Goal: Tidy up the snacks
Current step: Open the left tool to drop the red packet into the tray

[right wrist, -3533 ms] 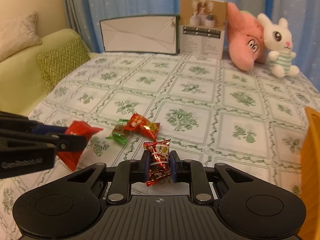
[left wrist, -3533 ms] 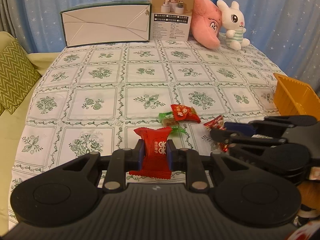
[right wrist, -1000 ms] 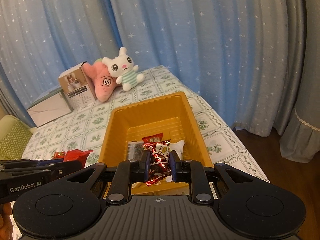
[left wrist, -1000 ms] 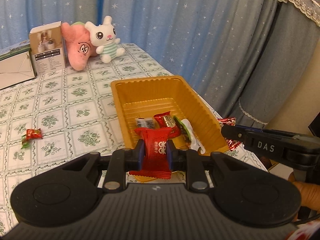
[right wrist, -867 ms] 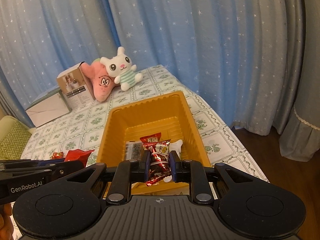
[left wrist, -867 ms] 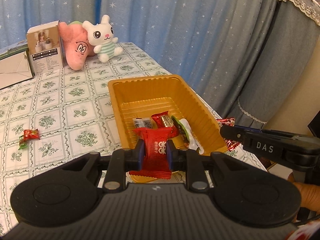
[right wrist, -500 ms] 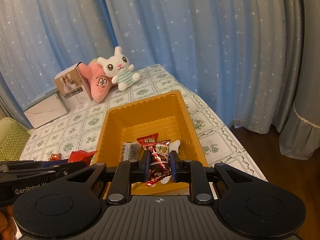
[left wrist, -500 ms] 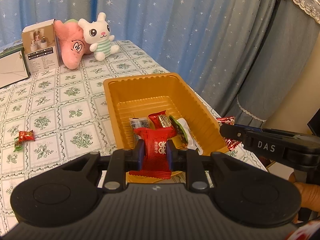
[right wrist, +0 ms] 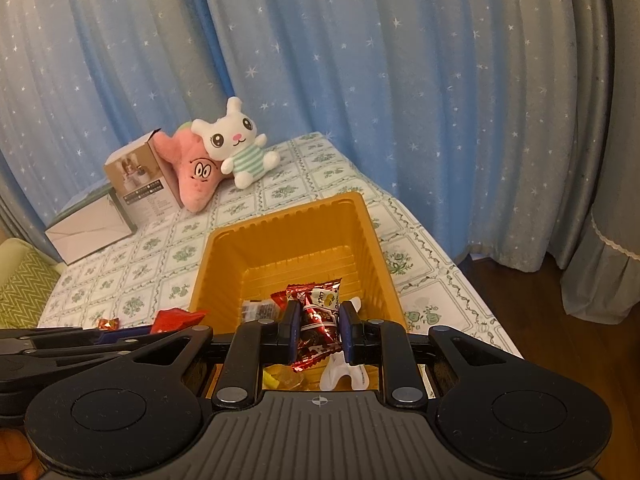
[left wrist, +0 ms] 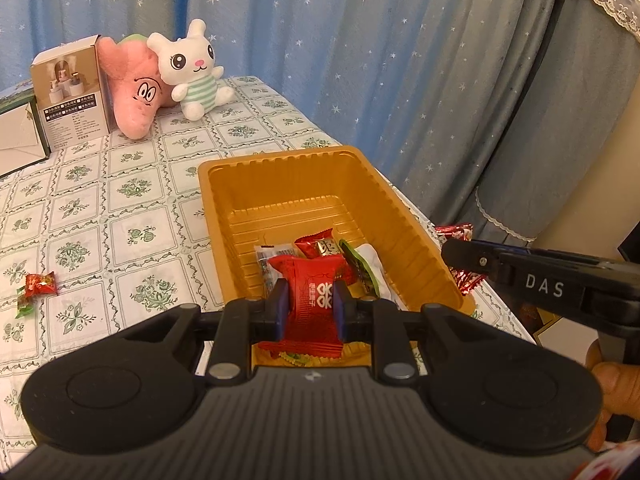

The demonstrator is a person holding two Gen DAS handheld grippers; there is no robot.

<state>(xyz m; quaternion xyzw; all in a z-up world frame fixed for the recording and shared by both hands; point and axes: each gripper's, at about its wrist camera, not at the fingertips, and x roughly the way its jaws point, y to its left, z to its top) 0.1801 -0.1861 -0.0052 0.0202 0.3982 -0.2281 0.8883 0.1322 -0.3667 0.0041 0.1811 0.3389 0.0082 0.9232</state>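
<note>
My left gripper [left wrist: 310,306] is shut on a red snack packet [left wrist: 316,300] with white characters, held over the near end of the orange tray [left wrist: 304,168]. In the right wrist view my right gripper [right wrist: 319,330] is shut on a shiny dark-red candy [right wrist: 316,318], also above the tray's [right wrist: 288,220] near end. Several wrapped snacks [left wrist: 320,246] lie inside the tray. The right gripper's fingers [left wrist: 472,258] show at the tray's right rim in the left wrist view. Two small candies [left wrist: 38,286] remain on the tablecloth to the left.
A pink plush [left wrist: 132,92], a white bunny plush [left wrist: 192,68] and a printed carton [left wrist: 72,92] stand at the table's far end beside a white box [right wrist: 92,232]. Blue starred curtains hang behind. The table edge drops off right of the tray. A thumb [left wrist: 612,384] grips the right handle.
The left gripper has drifted forward and slightly down, so the tray sits closer under the red packet. The right gripper has barely shifted. Both grips are unchanged.
</note>
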